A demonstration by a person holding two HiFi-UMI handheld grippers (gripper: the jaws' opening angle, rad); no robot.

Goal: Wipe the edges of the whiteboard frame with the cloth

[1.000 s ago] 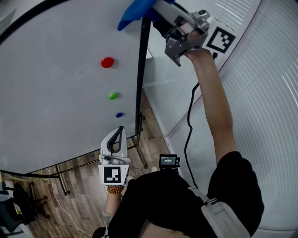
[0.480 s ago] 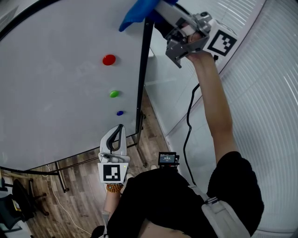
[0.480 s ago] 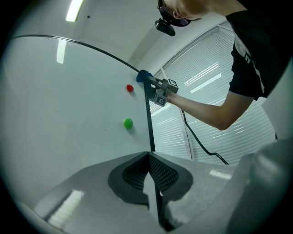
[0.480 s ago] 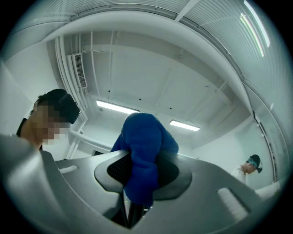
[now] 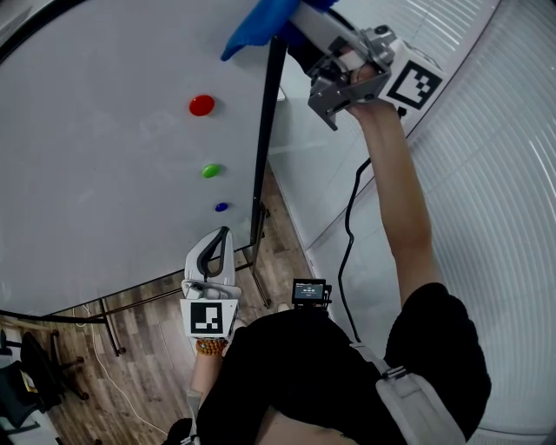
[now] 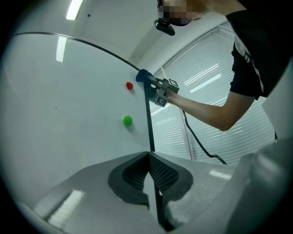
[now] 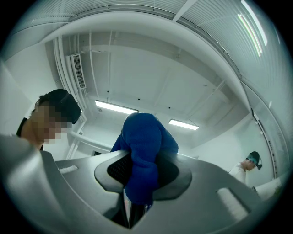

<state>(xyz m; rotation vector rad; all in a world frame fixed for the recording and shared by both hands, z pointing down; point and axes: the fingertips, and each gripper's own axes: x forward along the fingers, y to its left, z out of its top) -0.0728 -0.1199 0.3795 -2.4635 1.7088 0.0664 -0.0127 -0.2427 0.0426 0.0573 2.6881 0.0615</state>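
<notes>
The whiteboard [image 5: 104,156] has a thin black frame [image 5: 263,130], whose right edge runs down the head view. At its top right corner sits the blue cloth [image 5: 254,22], held in my right gripper [image 5: 291,19]. The right gripper view shows the cloth [image 7: 144,151] bunched between the shut jaws of that gripper [image 7: 137,183]. My left gripper [image 5: 221,242] hangs low by the frame's lower right, shut and empty. In the left gripper view its jaws [image 6: 149,157] meet in line with the frame edge [image 6: 149,119], and the cloth [image 6: 143,75] shows far up.
Red [image 5: 201,105], green [image 5: 210,170] and blue [image 5: 221,207] magnets stick to the board near its right edge. The stand's legs [image 5: 113,339] rest on wood flooring. A black cable [image 5: 347,252] hangs from the right gripper. A slatted glass wall [image 5: 486,174] stands at the right.
Almost nothing differs. The right gripper with the cloth has stayed at the frame's top right corner, shifting only slightly. The left gripper has kept its place below.
</notes>
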